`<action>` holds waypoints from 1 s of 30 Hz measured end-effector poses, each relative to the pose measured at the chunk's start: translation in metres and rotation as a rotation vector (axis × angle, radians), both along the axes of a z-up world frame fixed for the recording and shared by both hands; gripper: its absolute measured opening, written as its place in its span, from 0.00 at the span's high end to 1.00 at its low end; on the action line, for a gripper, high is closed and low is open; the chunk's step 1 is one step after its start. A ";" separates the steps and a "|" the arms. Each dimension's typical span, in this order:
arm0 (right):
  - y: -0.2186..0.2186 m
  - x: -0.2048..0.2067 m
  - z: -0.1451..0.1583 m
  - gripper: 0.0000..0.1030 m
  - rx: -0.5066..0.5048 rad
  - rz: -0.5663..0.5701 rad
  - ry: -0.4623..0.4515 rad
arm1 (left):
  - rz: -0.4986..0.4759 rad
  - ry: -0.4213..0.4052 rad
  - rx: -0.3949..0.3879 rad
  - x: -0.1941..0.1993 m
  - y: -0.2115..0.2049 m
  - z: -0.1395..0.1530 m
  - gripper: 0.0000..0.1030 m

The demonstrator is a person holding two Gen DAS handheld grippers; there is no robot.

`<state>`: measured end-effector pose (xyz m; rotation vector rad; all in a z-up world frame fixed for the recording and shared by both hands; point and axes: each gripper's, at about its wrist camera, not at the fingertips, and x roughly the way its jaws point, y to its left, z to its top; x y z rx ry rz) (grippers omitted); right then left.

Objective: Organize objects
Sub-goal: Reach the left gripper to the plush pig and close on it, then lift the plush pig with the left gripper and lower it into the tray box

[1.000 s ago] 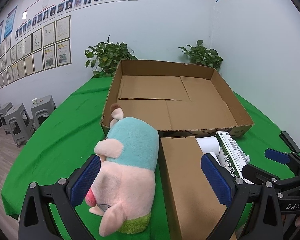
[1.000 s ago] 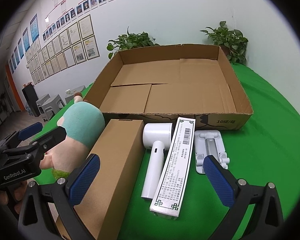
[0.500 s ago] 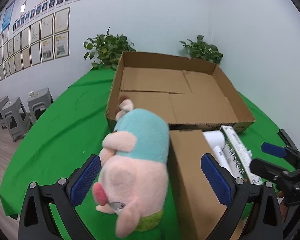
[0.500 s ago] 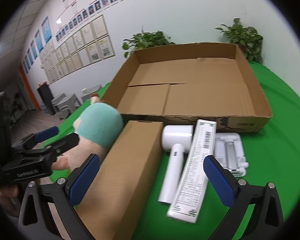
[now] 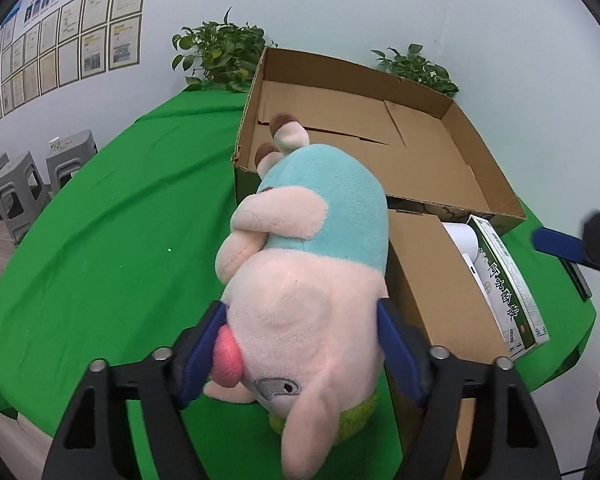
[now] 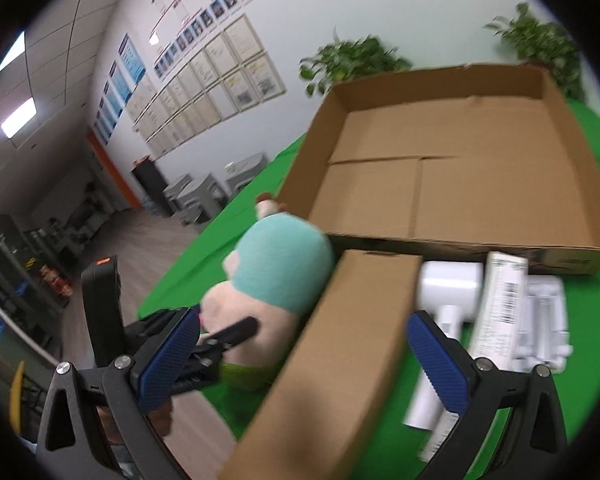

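A pink plush toy with a teal back [image 5: 312, 264] lies on the green cloth in front of the big open cardboard box [image 5: 380, 80]. My left gripper [image 5: 300, 344] is closing on it, and both blue pads press the sides of its pink head. In the right wrist view the plush toy [image 6: 276, 280] sits left of a long brown carton [image 6: 340, 340]. My right gripper [image 6: 302, 360] hangs open above that carton's near end, pads apart from it. The left gripper [image 6: 204, 344] shows there at the plush toy's head.
Right of the carton lie a white handheld device [image 6: 448, 284], a narrow green-and-white box [image 5: 504, 276] and a white holder [image 6: 548, 312]. Two potted plants [image 5: 220, 56] stand behind the big box. Grey stools [image 5: 16, 192] stand past the table's left edge.
My left gripper came forward and down over the plush toy, and its jaws narrowed onto the head. The right wrist view swung left and upward and is now blurred.
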<state>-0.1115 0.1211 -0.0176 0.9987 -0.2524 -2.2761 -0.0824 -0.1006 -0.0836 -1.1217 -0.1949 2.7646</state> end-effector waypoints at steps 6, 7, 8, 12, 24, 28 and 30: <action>-0.055 -0.030 -0.002 0.00 -0.007 0.120 -0.096 | 0.018 -0.027 0.036 0.015 -0.011 0.006 0.47; -0.064 -0.034 -0.004 0.00 -0.007 0.135 -0.117 | 0.022 -0.028 0.039 0.021 -0.015 0.007 0.47; -0.075 -0.039 -0.007 0.00 -0.003 0.152 -0.144 | 0.027 -0.028 0.039 0.027 -0.018 0.009 0.47; -0.113 -0.043 -0.021 0.00 0.052 0.198 -0.210 | 0.046 -0.057 0.067 0.049 -0.035 0.009 0.47; -0.138 -0.029 -0.041 0.35 0.187 0.137 -0.212 | 0.056 -0.039 0.088 0.056 -0.056 0.013 0.53; -0.122 -0.024 -0.035 0.41 0.151 0.119 -0.179 | 0.032 -0.001 0.061 0.058 -0.043 0.021 0.54; -0.114 -0.023 -0.025 0.43 0.134 0.097 -0.121 | 0.009 0.050 0.038 0.061 -0.034 0.034 0.54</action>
